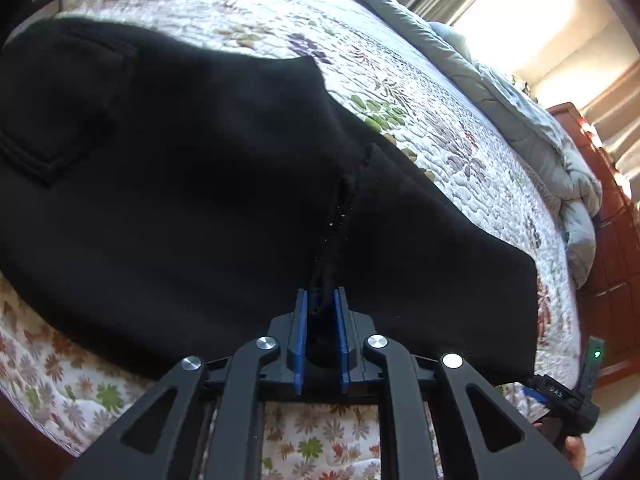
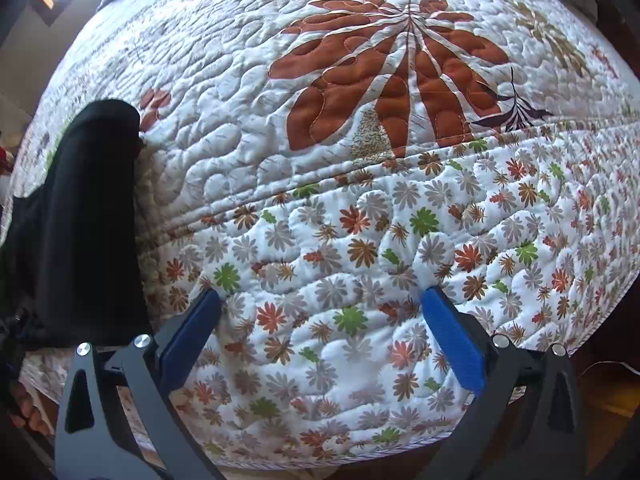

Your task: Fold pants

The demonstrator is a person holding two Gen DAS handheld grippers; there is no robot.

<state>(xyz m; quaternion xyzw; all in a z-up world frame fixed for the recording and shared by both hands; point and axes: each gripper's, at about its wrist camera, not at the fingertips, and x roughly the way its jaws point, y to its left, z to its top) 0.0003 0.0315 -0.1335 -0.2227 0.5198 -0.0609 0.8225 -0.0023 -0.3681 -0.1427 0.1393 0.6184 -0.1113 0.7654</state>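
Black pants (image 1: pixel 192 184) lie spread on a floral quilt (image 1: pixel 460 128), with a back pocket at the far left. My left gripper (image 1: pixel 322 300) is shut on a pinched fold of the pants at their near edge. In the right wrist view the pants (image 2: pixel 88 216) hang over the bed's side at the far left. My right gripper (image 2: pixel 320 300) is open and empty, its blue pads (image 2: pixel 452 340) wide apart over the quilt (image 2: pixel 360 160) near the bed's edge, to the right of the pants.
A grey duvet (image 1: pixel 520 120) is bunched along the far side of the bed. A wooden headboard (image 1: pixel 616 240) stands at the right, with a bright window (image 1: pixel 540 8) behind. The right gripper's body (image 1: pixel 568 400) shows at the lower right.
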